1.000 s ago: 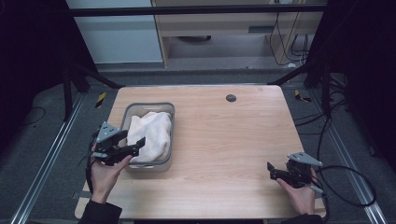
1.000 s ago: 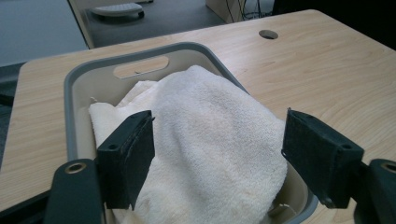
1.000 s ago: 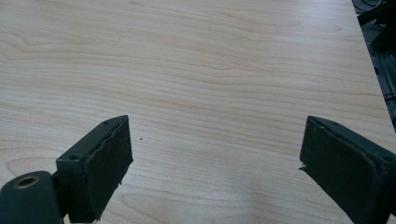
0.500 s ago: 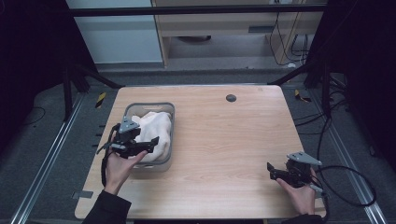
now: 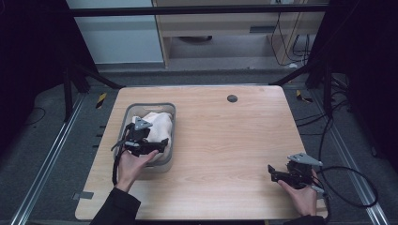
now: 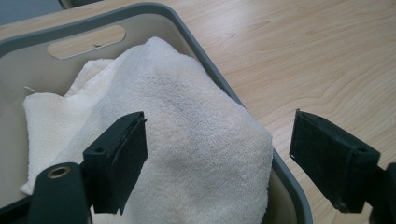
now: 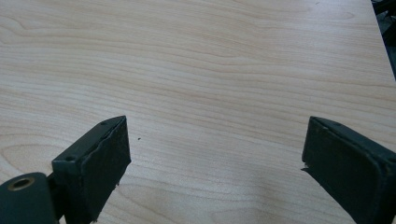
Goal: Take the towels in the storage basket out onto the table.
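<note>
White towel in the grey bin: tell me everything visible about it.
The white terry-cloth towel lies crumpled in a soft mound inside the grey plastic bin at the table's left side. Its looped pile looks dry and clean. One fold bulges over the bin's right rim. The left tool hovers open above it, not touching.

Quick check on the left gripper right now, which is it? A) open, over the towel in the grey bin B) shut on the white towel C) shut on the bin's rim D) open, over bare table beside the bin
A: in the left gripper view the left gripper has its jaws wide apart over the white towel lying in the grey bin, with neither pad pressing on the cloth.
</note>
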